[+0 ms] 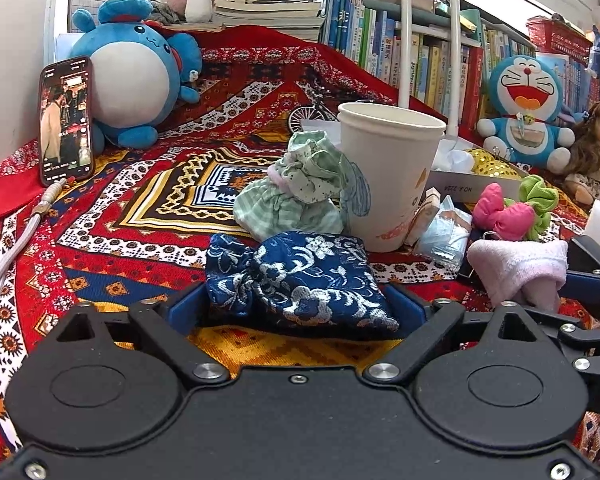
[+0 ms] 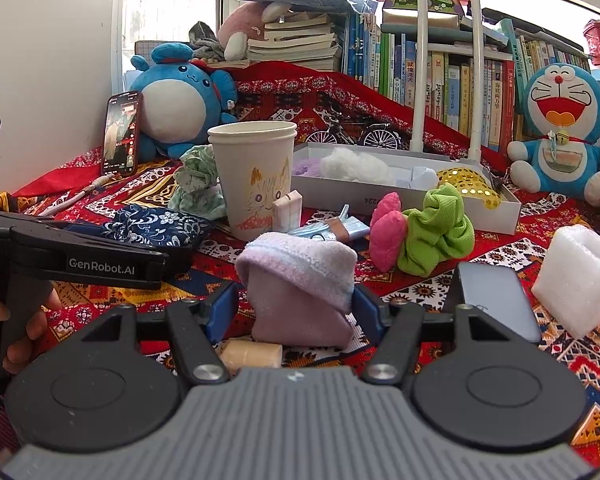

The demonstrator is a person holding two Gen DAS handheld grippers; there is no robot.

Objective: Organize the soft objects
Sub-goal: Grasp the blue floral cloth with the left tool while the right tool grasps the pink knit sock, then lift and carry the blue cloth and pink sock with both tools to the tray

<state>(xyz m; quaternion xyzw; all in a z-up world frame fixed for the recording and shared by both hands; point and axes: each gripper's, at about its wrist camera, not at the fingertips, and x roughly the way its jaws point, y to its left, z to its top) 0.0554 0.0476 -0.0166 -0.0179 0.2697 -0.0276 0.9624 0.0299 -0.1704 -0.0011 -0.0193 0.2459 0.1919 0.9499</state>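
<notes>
Left gripper [image 1: 298, 306] spread wide around a navy brocade pouch [image 1: 300, 280], blue pads flanking both ends of the fabric; contact likely at the sides, firm grip not confirmed. Right gripper [image 2: 296, 312] likewise parted about a folded pink sock [image 2: 300, 288], pads close against its flanks; whether pressing or merely beside, cannot tell.

Pouch lying flat on the patterned red cloth [image 1: 100, 216], long axis running left to right across the fingers, cinched neck toward the left. Sock standing as a squat bundle, cuff rolled over on top and slanting down to the right.

Directly behind the pouch, a crumpled green striped doll garment [image 1: 296, 188] leaning against a white paper cup [image 1: 388, 176] with a cat drawing. Beyond the sock, small wrapped packets [image 2: 332, 228], a pink padded bow [image 2: 388, 232] touching a lime-green scrunchie [image 2: 436, 232], and behind them a shallow grey box [image 2: 404, 200] holding white fluff and a gold sequinned piece. Tan eraser-like block [image 2: 252, 354] on the cloth beneath the right gripper's fingers. White foam block [image 2: 580, 284] and a dark phone [image 2: 496, 300] at the right. Another phone [image 1: 66, 118], screen lit, propped beside a round blue plush [image 1: 136, 72]; Doraemon plush [image 2: 560, 128] seated before a row of books [image 2: 440, 72].
</notes>
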